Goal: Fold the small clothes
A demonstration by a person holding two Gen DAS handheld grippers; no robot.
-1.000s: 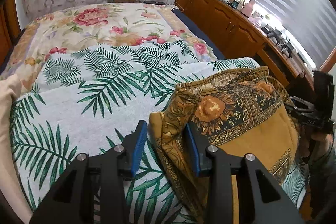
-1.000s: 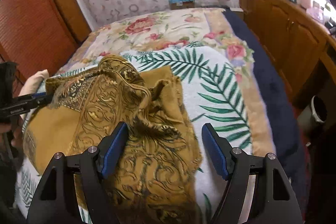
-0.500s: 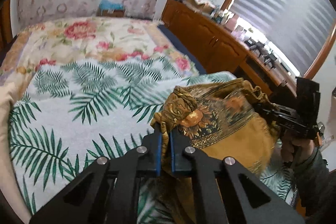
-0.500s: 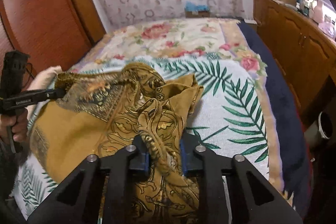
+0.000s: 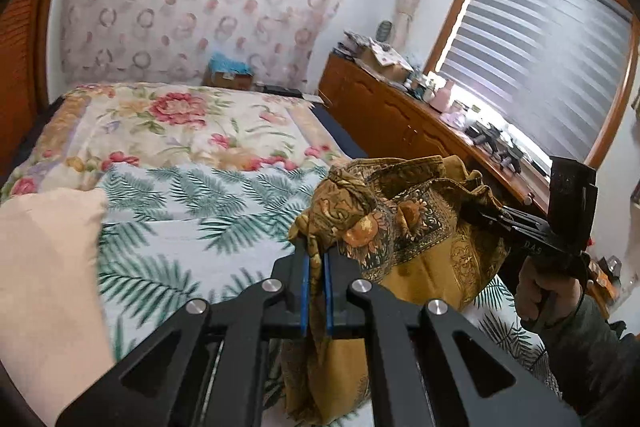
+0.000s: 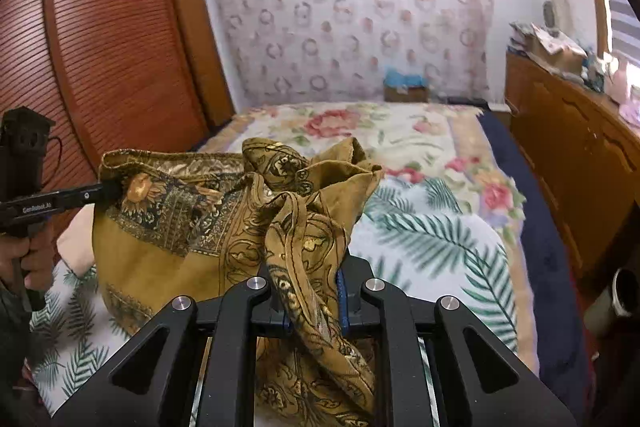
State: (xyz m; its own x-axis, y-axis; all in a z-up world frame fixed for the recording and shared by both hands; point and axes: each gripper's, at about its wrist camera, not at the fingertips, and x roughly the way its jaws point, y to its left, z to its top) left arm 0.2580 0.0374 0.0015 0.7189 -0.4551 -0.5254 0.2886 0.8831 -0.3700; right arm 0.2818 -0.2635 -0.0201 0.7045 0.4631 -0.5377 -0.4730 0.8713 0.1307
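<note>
1. Pillow [image 5: 44,267]: pale, at the far left of the left-wrist view, lying on the bed. Not part of your job.

2. Left gripper [image 5: 316,255]: blue pads pressed together on a bunched edge of the garment [image 5: 404,227]. You hold fabric, not air.

3. Garment: mustard cloth with a dark floral border, lifted off the bed [image 5: 180,211] and slung between your two grippers, with the lower part drooping toward the palm-leaf blanket. Top edge sags in the middle; several layers are twisted together.

4. Right gripper [image 6: 310,291]: pads pinching a thick rope of cloth, so they stand slightly apart around the wad.

5. Cabinet [image 6: 576,147]: along the right of the bed, cluttered on top. A cup [image 6: 616,301] stands low beside the bed at the far right.

Risks, judged from this hold:
- You probably grip folds rather than true corners; spreading your hands may leave the piece twisted instead of flat.
- The right-hand wad is bulky; a sharp shake could slide it from the pads.
- Laying it down slack would trap creases under the fold.
</note>
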